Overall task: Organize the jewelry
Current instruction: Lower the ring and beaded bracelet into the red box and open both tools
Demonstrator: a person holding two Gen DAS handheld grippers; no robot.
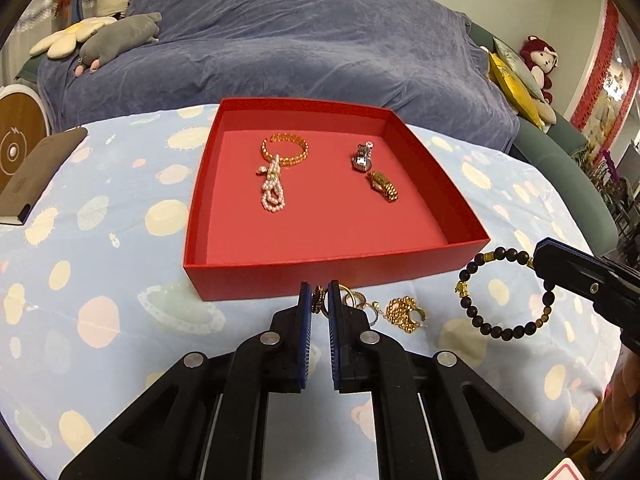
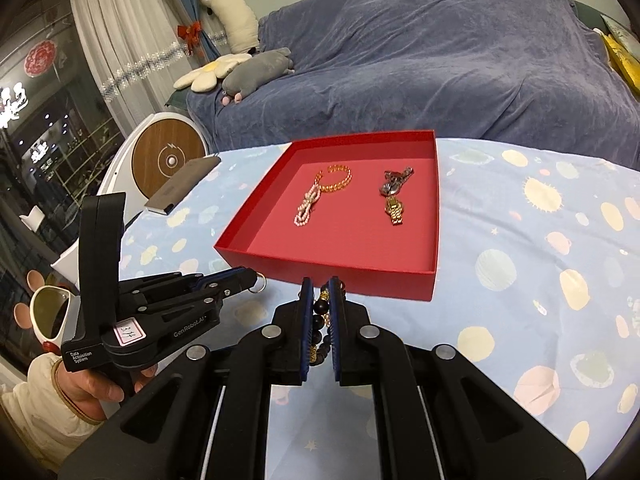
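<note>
Your left hand-held gripper [image 1: 320, 300] is clamped down to a sliver, and from its own camera a small dark-and-gold ring-like piece [image 1: 319, 299] sits pinched between the tips; the right wrist view shows a silver ring [image 2: 260, 282] hanging at those same tips, so I can't tell whether you have one piece or two. Your right hand-held gripper [image 2: 320, 300] is likewise closed tight, on the dark bead bracelet [image 1: 506, 292], which dangles from it as an open loop above the worktop [image 1: 100, 280].

The relation that matters: the red box [image 1: 332, 276] lies straight ahead of both tools, with its near wall just beyond the left fingertips and directly in front of the right ones. The left tool faces the middle of that wall; the right tool faces its right-hand part. Both are about equally close, so either load could go in first.

Inside, a gold bangle [image 1: 285, 149] and pearl strand [image 1: 273, 192] occupy the far left, a silver watch [image 1: 363, 157] and gold watch [image 1: 383, 186] the far right. The near half of the floor is bare, just past the wall from either tip, and looks like the natural drop zone.

More rings [image 1: 404, 312] lie loose on the worktop just right of your left fingertips, between the two tools, and remain to be collected.
</note>
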